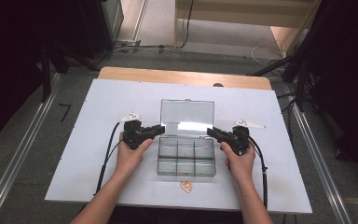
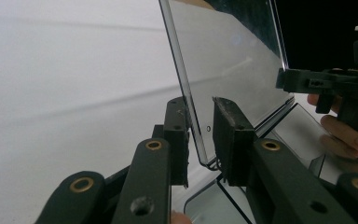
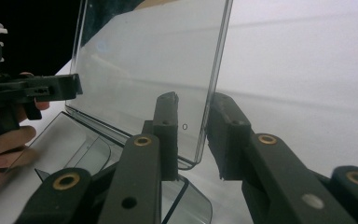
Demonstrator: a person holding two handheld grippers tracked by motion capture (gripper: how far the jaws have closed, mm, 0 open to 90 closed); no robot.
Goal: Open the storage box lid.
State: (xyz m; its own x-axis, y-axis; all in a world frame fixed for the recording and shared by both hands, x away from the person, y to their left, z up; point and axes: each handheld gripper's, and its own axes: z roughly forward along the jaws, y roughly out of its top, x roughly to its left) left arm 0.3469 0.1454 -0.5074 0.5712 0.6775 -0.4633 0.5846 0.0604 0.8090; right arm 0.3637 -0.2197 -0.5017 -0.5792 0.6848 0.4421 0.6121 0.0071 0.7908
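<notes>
Two claws meet at a clear plastic compartment box (image 1: 186, 156) in the middle of the high view. The left claw (image 1: 161, 128) stands released, its jaws either side of the left edge of the raised lid (image 1: 187, 112); in the left gripper view a gap shows between the lid (image 2: 228, 65) and the right jaw, while the left jaw seems to touch it, though the glare makes that hard to judge. The right claw (image 1: 210, 131) is likewise released around the lid's right edge, the clear sheet (image 3: 149, 70) standing between its jaws with a gap on the right.

The box sits open at centre frame on a white sheet (image 1: 112, 102) that covers a wooden worktop (image 1: 168, 74), whose bare far edge shows in the upper middle. A small tan object (image 1: 186, 186) lies just below the box, too small to identify. Grey carpet (image 1: 74, 84) and metal floor rails (image 1: 23, 144) flank the worktop; dark curtains (image 1: 9, 56) fill the upper corners. No readable writing shows anywhere.
</notes>
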